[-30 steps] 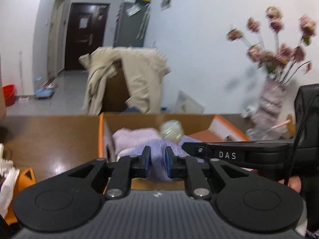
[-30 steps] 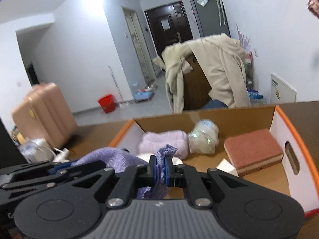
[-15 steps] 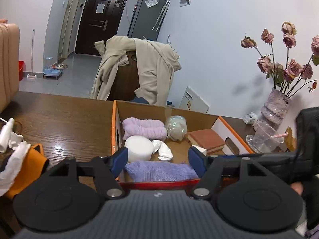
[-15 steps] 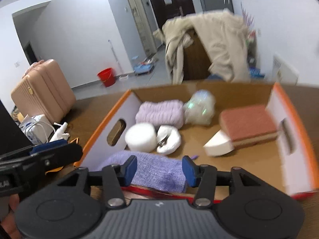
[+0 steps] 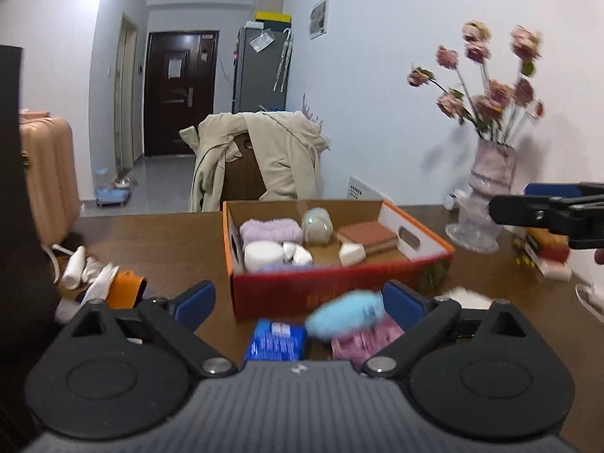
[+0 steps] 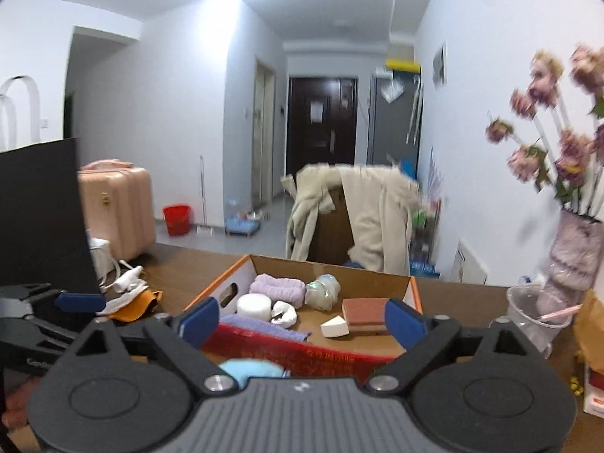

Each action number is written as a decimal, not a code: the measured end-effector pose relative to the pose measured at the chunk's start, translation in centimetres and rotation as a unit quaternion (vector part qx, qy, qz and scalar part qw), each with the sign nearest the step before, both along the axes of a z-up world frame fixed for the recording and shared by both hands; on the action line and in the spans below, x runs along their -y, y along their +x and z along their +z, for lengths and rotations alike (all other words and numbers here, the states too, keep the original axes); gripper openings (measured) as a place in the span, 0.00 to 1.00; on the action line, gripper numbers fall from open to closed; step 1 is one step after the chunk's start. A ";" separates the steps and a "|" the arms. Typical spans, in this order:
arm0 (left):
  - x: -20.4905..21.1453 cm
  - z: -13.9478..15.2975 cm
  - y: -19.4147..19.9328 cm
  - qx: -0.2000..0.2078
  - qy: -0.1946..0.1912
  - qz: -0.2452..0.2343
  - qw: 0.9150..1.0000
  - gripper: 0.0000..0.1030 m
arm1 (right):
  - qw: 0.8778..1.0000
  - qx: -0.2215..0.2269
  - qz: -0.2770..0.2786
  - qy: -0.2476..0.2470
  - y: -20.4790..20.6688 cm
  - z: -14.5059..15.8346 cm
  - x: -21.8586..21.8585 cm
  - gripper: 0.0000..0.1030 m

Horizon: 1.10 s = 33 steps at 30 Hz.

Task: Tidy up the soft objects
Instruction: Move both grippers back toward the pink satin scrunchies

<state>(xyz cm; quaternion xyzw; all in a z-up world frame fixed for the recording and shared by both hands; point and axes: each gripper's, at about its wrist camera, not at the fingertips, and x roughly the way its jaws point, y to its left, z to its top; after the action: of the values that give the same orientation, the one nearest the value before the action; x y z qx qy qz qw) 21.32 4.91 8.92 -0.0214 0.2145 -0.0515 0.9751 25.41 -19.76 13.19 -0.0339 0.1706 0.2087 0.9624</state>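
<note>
Left gripper [image 5: 298,298] jaws spread wide, holding nothing. Between its fingers, low and near: blurred light-blue soft item [image 5: 345,315], blue packet [image 5: 275,343] beside it, pink packet [image 5: 364,338] under it. Straight ahead of that: orange cardboard box [image 5: 339,287] on the wooden table [image 5: 151,241]. Inside the box: lilac rolled towel [image 6: 277,288], white roll [image 6: 253,305], purple cloth [image 6: 264,326] against the near wall, brown sponge [image 6: 364,311], white wedge [image 6: 334,326]. Right gripper [image 6: 302,319] also wide, nothing held, box just ahead between its fingers. Flower vase [image 5: 487,185] far right of the left gripper.
</note>
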 end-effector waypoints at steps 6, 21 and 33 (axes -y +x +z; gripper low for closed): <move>2.1 -1.7 -8.8 0.029 0.029 0.007 0.999 1.00 | 1.000 -0.017 -0.012 -0.015 -8.7 -3.8 0.8 0.95; 3.0 -4.9 -12.3 -0.018 0.013 -0.029 0.999 1.00 | 0.994 -0.099 -0.041 0.001 -15.0 -8.6 1.4 0.95; 1.8 -5.0 -4.6 -0.048 -0.001 -0.019 0.999 1.00 | 0.993 -0.108 -0.044 0.010 -9.5 -9.3 0.3 0.90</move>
<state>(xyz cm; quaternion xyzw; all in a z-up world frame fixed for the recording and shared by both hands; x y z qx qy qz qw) 16.73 3.14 3.91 -0.0207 0.2612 -0.0692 0.9626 15.95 -20.02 3.88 0.0062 0.2724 0.1705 0.9469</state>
